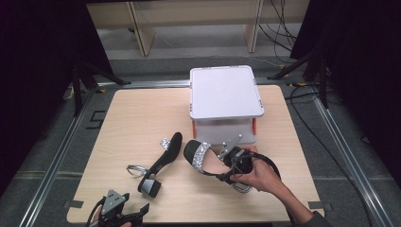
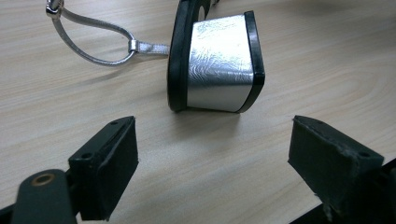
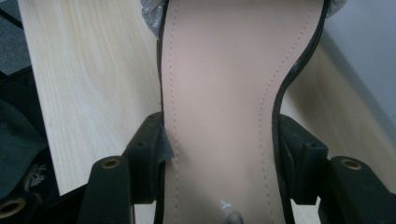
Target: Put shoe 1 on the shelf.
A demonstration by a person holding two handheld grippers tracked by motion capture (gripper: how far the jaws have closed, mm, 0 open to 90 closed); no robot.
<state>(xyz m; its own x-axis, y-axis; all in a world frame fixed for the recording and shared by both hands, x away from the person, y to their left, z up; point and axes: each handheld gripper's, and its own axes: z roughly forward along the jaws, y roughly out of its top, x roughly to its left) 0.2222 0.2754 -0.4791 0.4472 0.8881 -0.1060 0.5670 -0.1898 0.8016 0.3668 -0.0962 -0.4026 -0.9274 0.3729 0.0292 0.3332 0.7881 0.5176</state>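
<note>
Right gripper view: the held sandal (image 3: 219,107) sits between the jaws of the right gripper (image 3: 219,168), clamped across its insole — toe pointing away, toward the white stand (image 1: 226,92). The left gripper (image 2: 212,163) is spread wide, empty; the second sandal (image 2: 217,60) lies just ahead of it on the table (image 1: 132,118).

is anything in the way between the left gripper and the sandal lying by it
Nothing visible. The left gripper has open jaws aimed at the silver block heel of the sandal, with bare table between them.
</note>
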